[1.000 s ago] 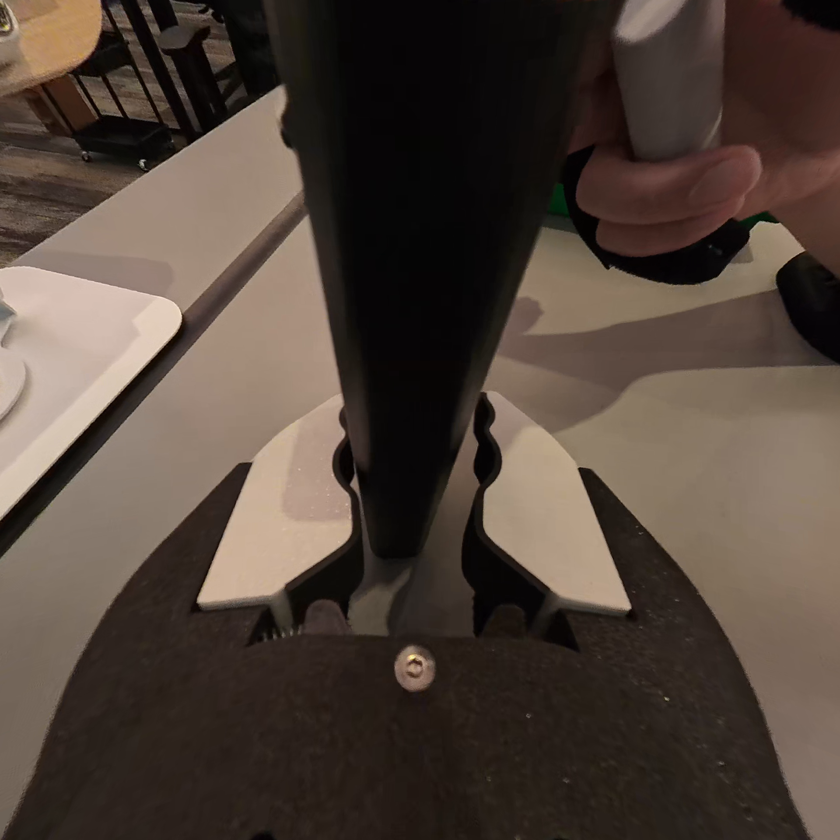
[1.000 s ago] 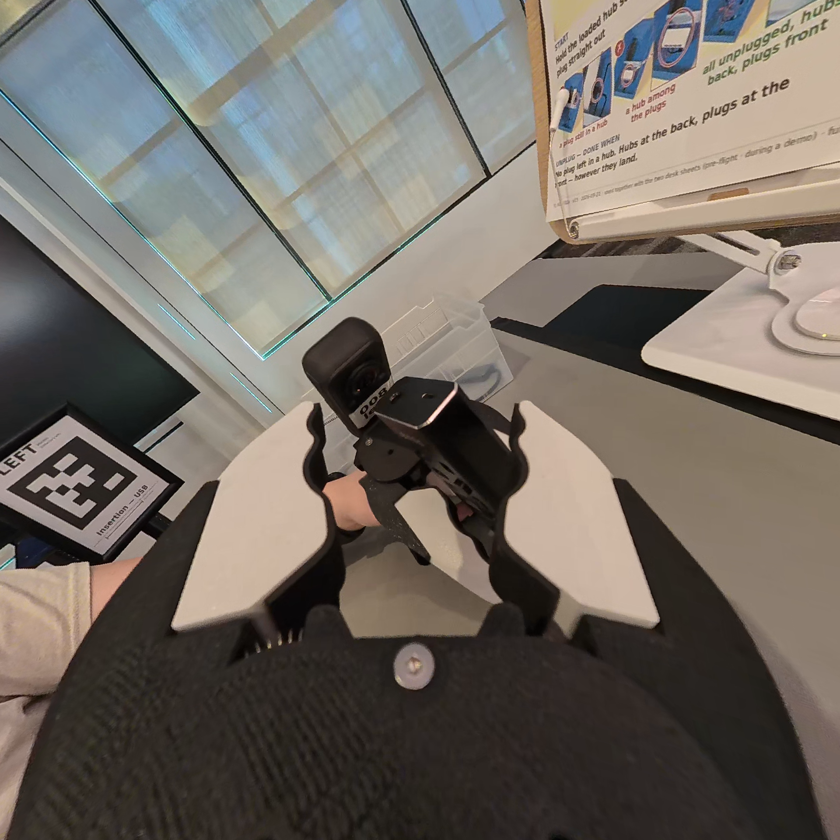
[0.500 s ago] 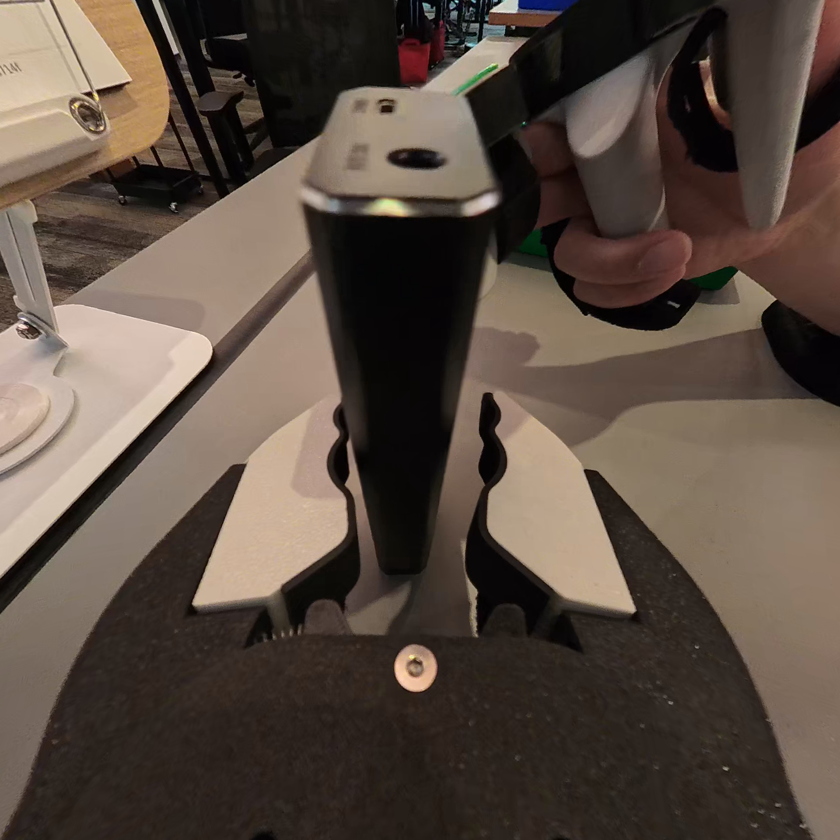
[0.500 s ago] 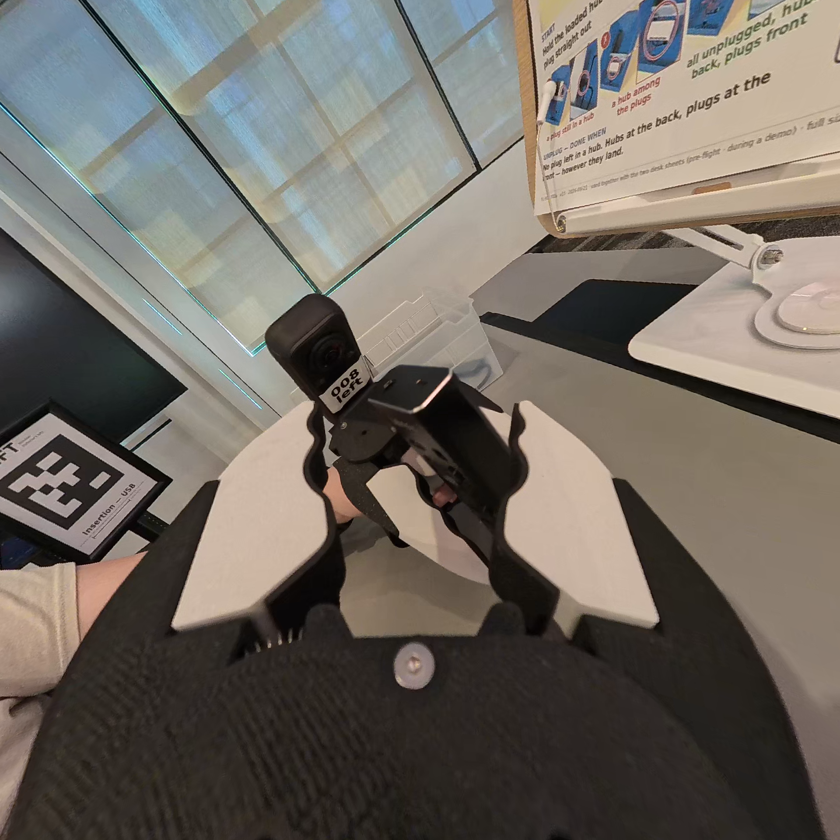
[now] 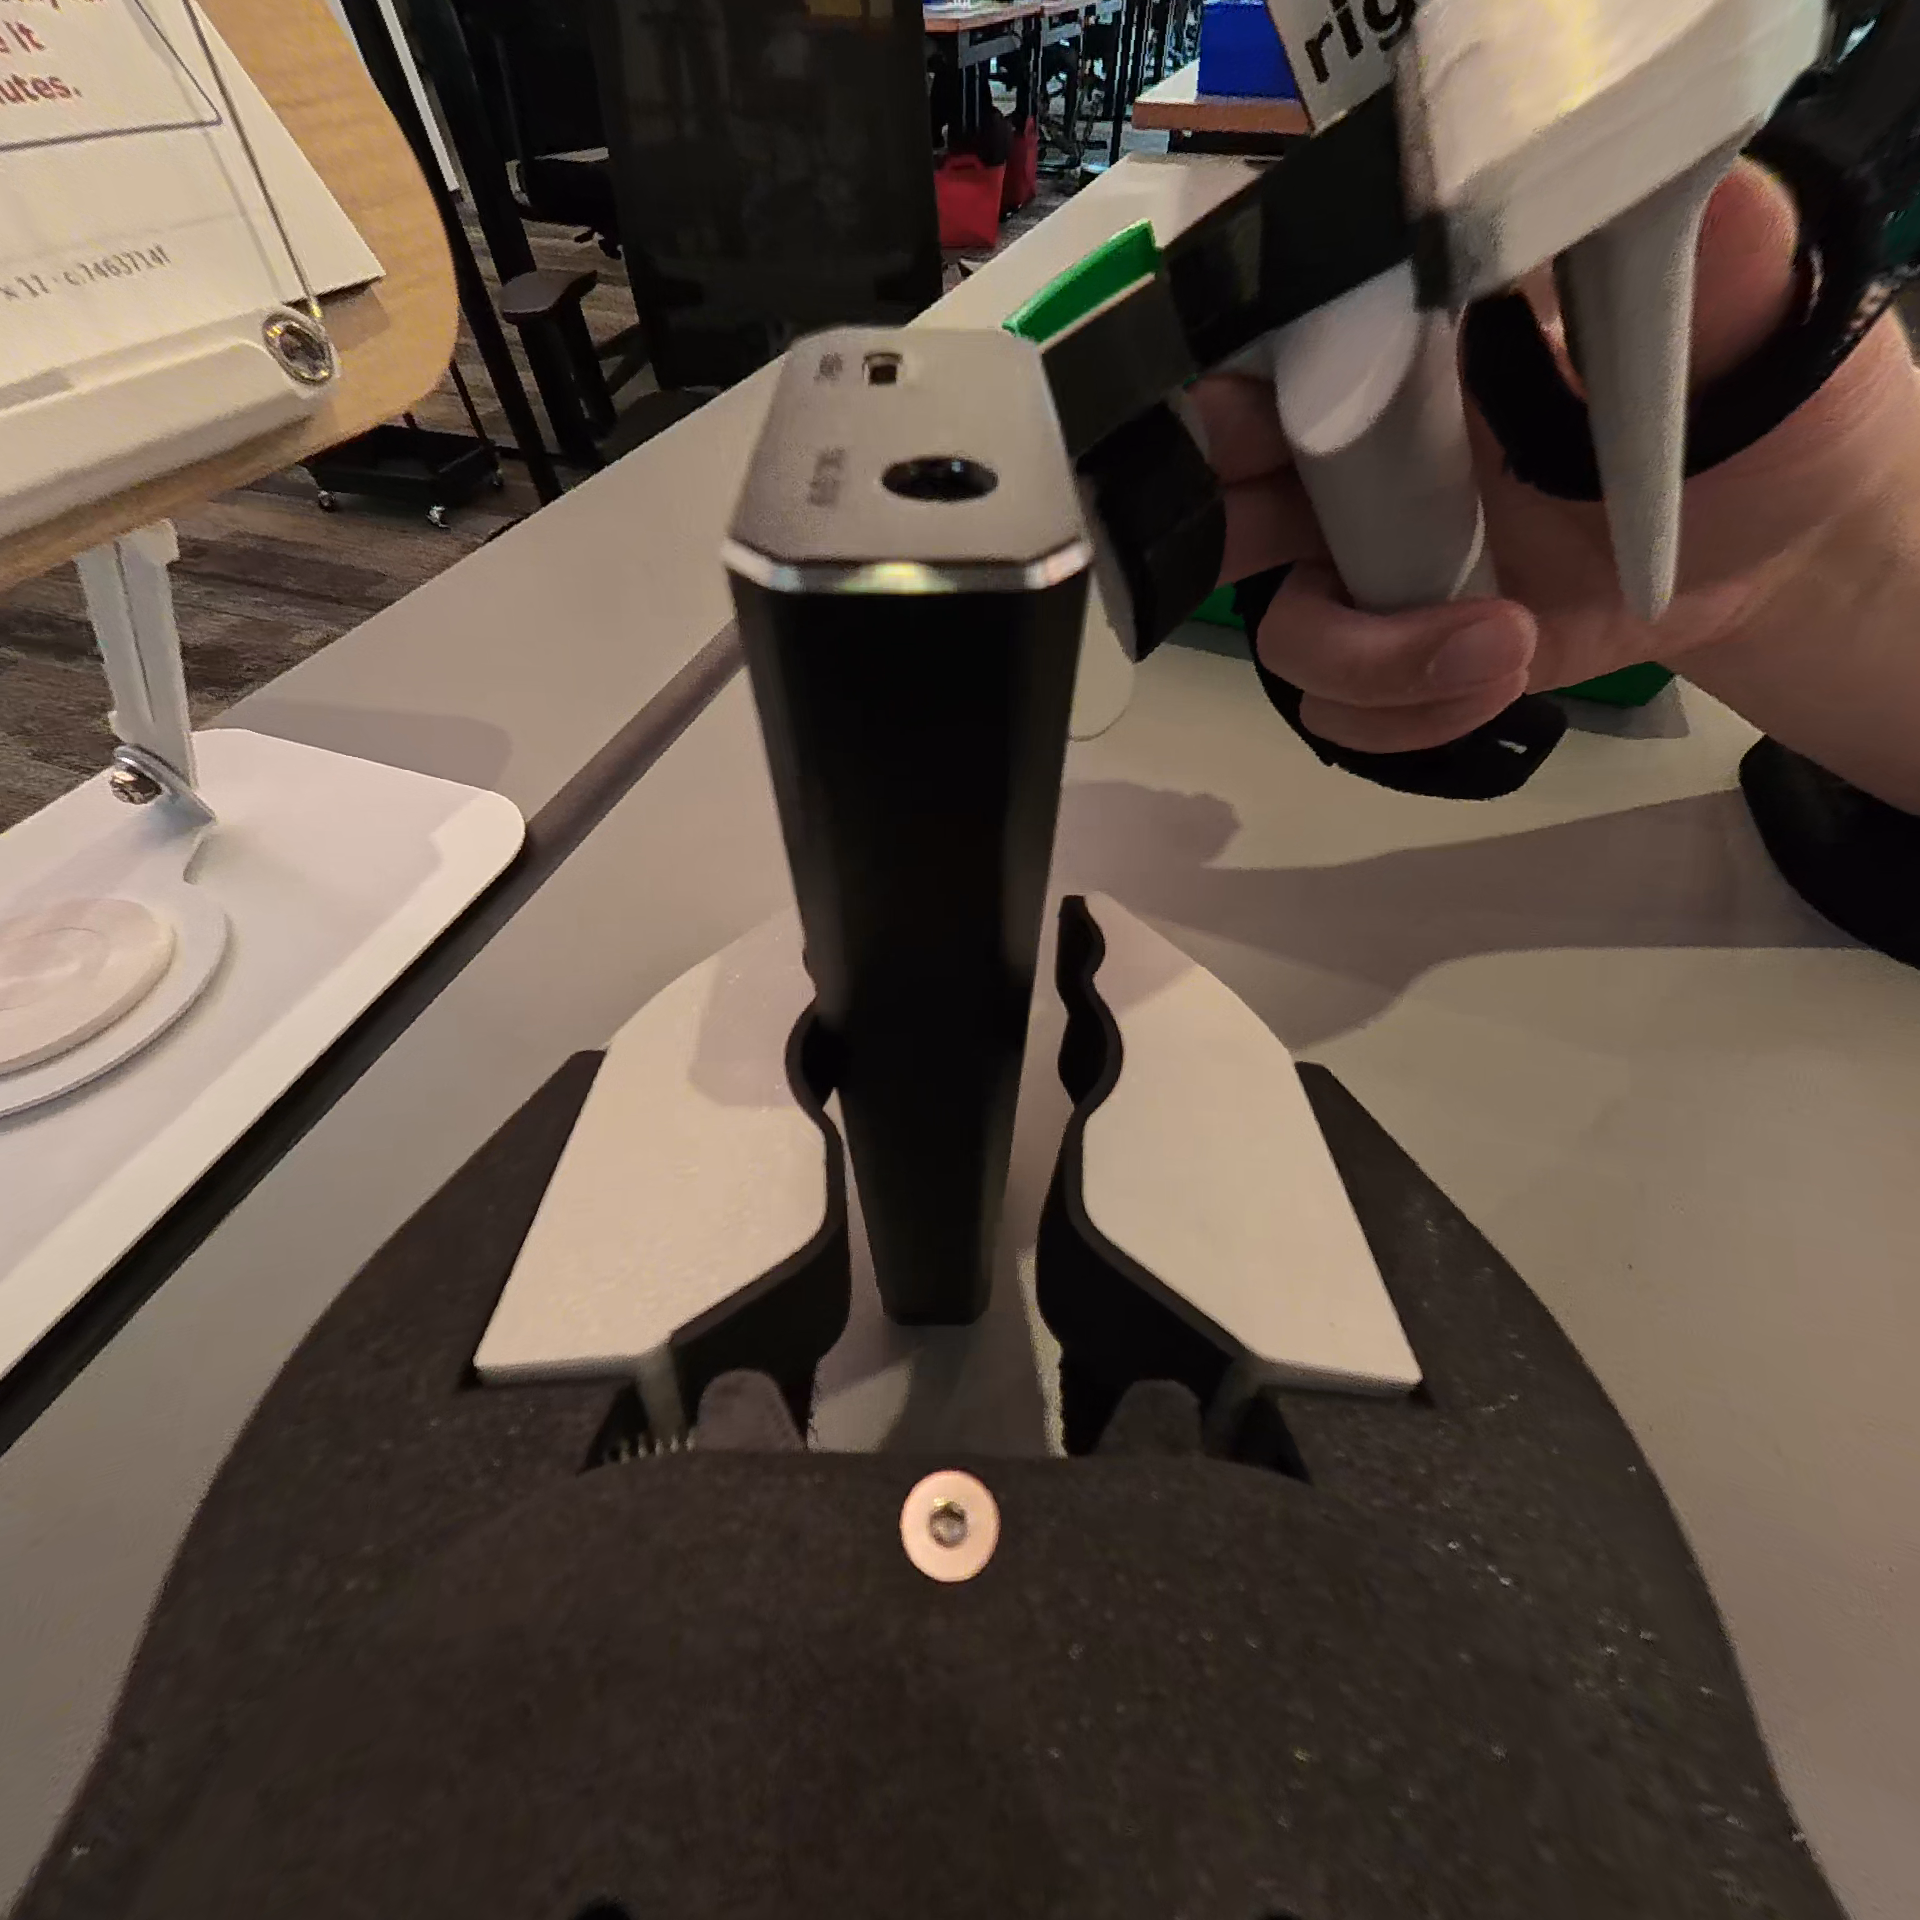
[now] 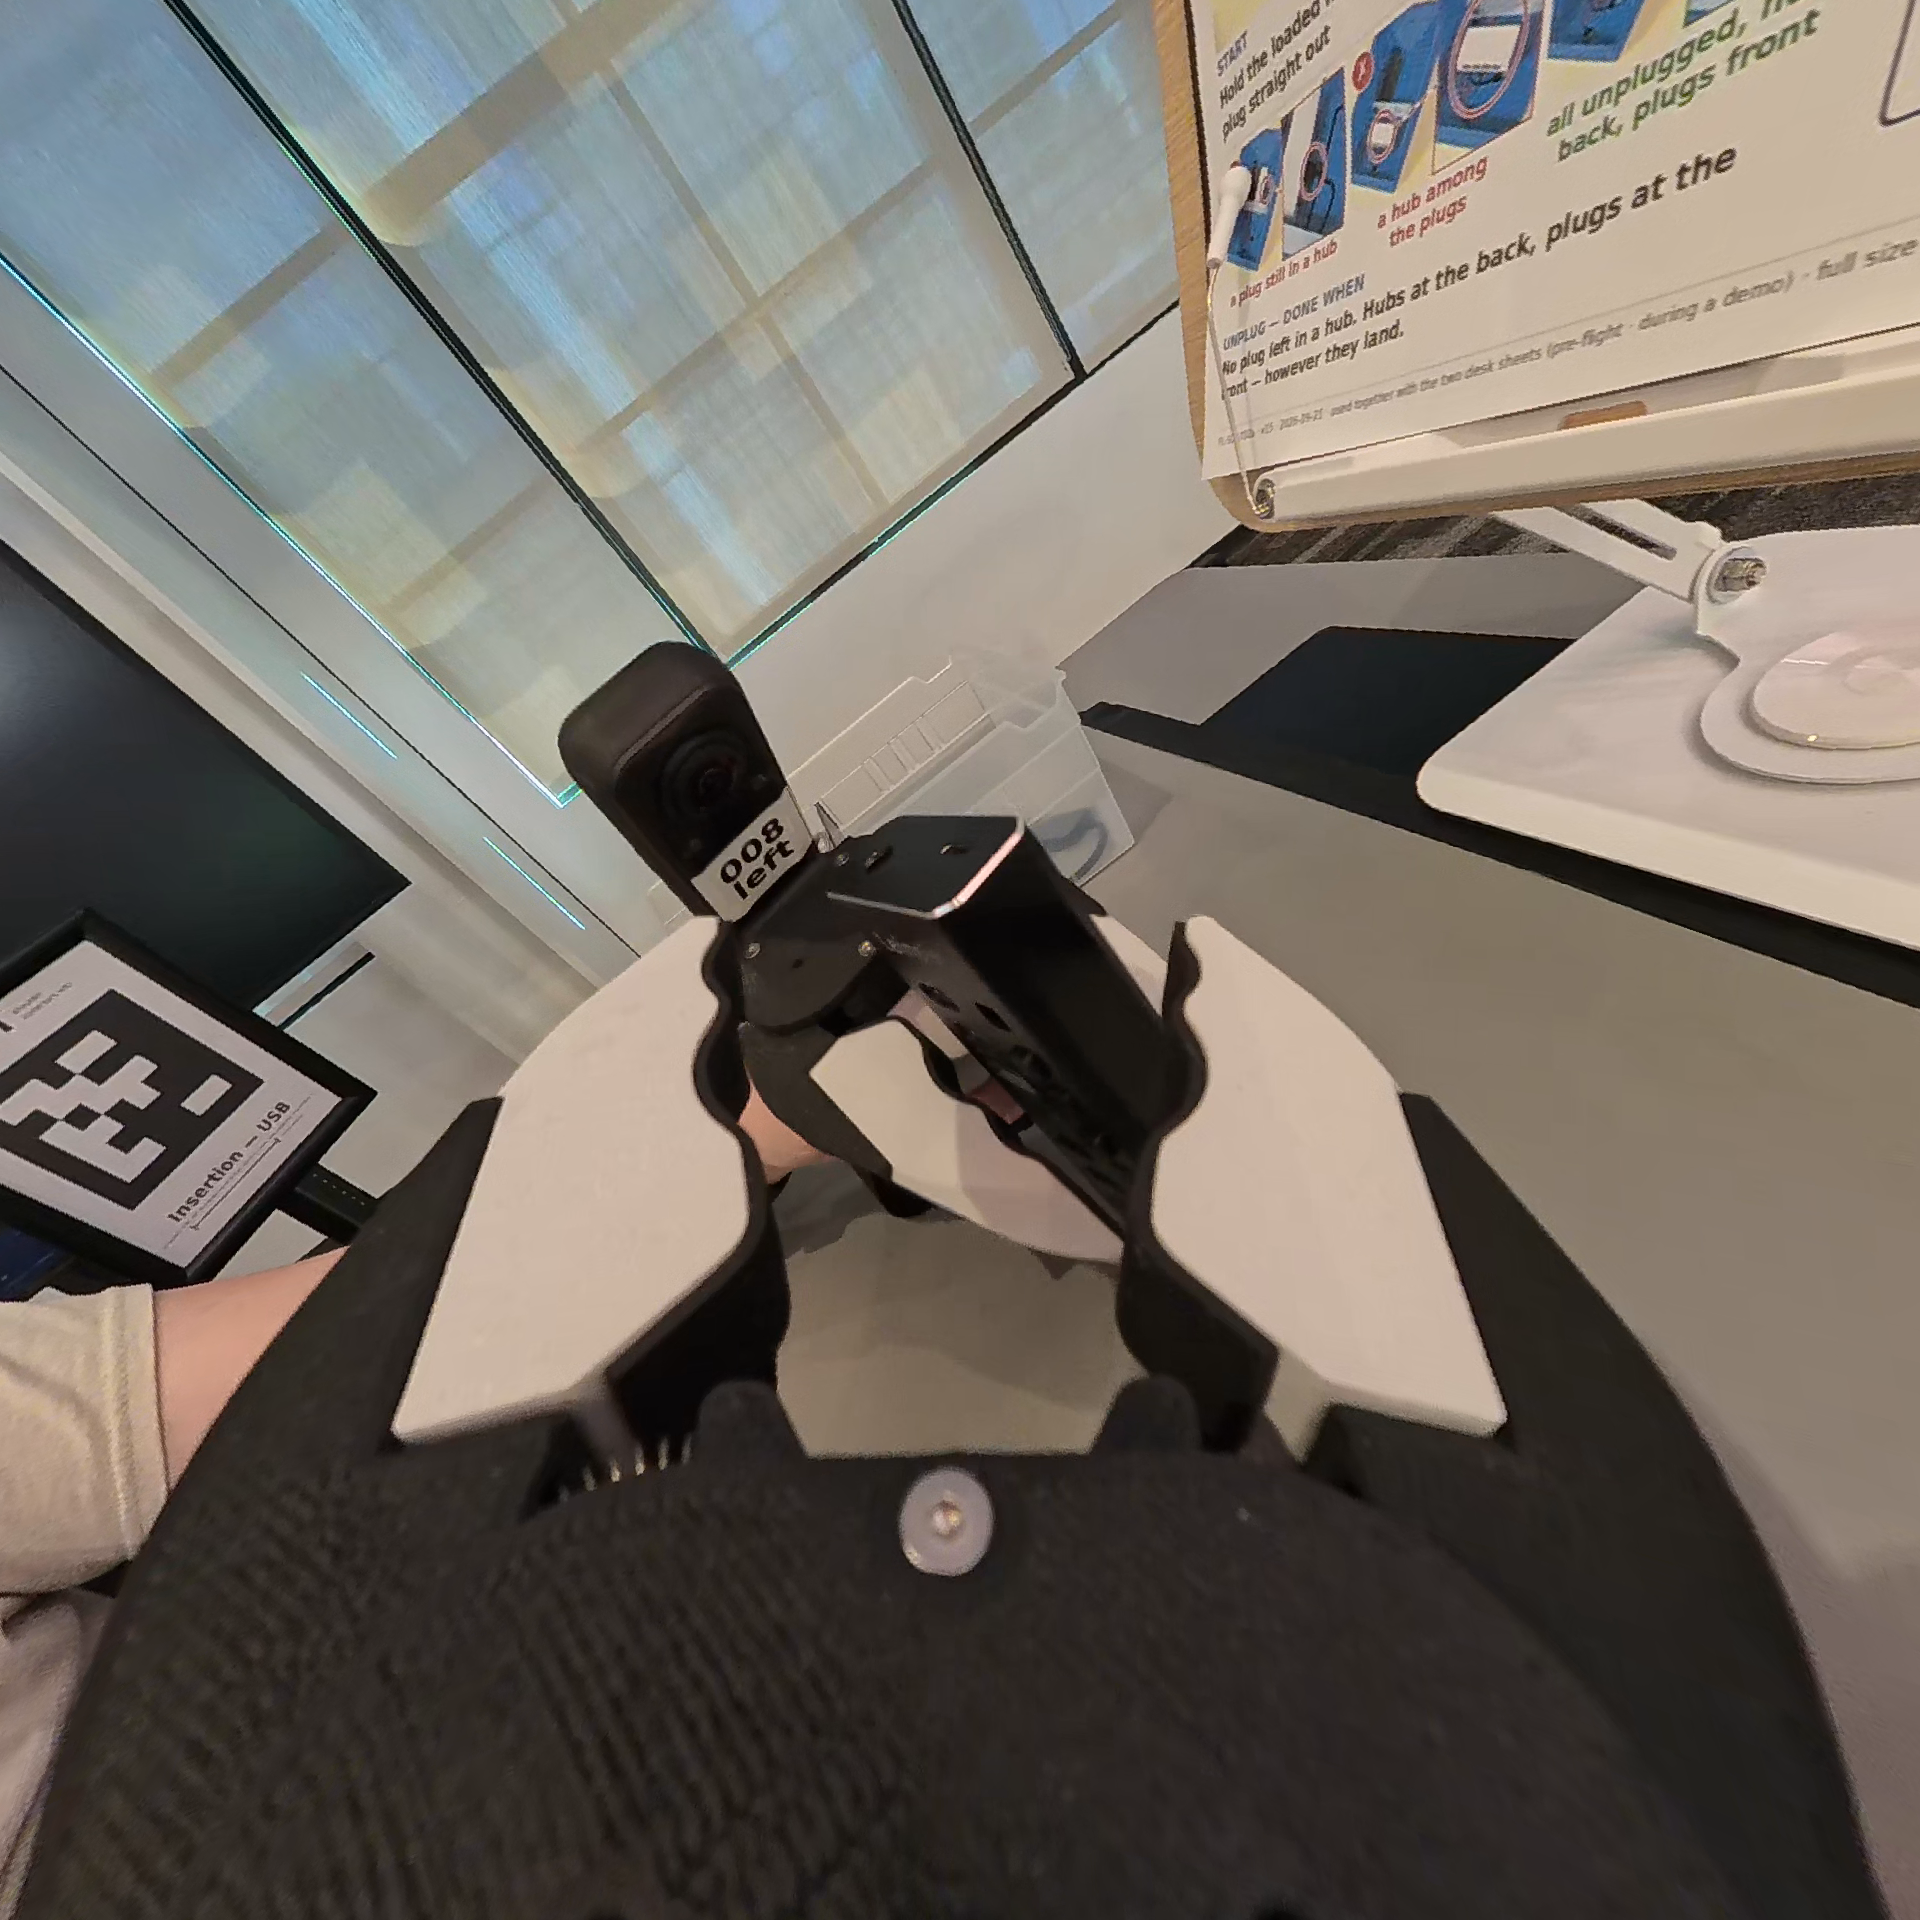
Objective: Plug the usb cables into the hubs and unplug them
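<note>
A tall black USB hub [image 5: 914, 831] with a silver top end stands up between my left gripper's [image 5: 940, 977] white fingers, which are shut on its lower end above the grey table [image 5: 1507, 1195]. My right gripper [image 6: 951, 935] is open, and its fingers flank the hub [image 6: 1039, 966]. The right-hand finger [image 6: 1299, 1143] overlaps the hub's side. In the left wrist view a dark fingertip [image 5: 1143, 499] of the right gripper sits close beside the hub's top, with a person's hand [image 5: 1455, 644] on the handle. The left gripper's body and camera [image 6: 686, 769] show behind the hub. No cable is in view.
A white stand base [image 5: 260, 883] carries a wooden board with an instruction sheet [image 6: 1558, 208] at the table's far side. A clear plastic bin [image 6: 987, 748] sits behind the hub. A framed marker sign [image 6: 125, 1101] stands at the left. A green object [image 5: 1081, 281] lies beyond the hub.
The left wrist view has tilted up: the hub's silver top and the board on its stand have come into sight. The right gripper has moved closer to the hub's top.
</note>
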{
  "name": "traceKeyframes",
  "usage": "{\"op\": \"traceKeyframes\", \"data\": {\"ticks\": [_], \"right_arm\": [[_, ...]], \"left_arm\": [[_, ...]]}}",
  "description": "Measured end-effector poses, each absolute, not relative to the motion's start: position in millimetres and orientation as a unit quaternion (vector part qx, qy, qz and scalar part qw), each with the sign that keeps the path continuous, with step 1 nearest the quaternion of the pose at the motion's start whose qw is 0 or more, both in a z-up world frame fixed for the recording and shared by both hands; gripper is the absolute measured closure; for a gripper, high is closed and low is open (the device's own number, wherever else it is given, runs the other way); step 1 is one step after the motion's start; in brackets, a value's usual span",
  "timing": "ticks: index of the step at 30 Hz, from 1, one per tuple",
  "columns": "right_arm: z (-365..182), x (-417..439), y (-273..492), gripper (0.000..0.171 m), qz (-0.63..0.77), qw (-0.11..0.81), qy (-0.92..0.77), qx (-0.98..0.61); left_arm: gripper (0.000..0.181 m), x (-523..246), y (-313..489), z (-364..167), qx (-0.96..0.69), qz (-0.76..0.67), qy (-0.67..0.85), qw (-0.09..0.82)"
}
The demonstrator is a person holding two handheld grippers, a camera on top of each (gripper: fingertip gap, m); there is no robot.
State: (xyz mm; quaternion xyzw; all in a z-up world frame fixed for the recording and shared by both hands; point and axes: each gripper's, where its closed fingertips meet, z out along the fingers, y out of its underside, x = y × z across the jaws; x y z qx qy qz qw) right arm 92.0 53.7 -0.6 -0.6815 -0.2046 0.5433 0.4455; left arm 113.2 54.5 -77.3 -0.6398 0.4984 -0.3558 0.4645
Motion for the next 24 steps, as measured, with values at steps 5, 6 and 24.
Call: {"op": "traceKeyframes", "data": {"ticks": [5,6,24], "right_arm": [[-2,92,54,0.093,0.543,0.444,-0.204,-0.683],[-3,92,54,0.093,0.542,0.443,-0.204,-0.684],[1,98,57,0.093,0.532,0.455,-0.202,-0.685]], "left_arm": [[0.148,111,56,-76,-0.64,-0.356,0.494,0.468],[0.148,111,56,-76,-0.641,-0.355,0.493,0.469],[0.117,106,67,-53,-0.643,-0.315,0.463,0.522]]}}
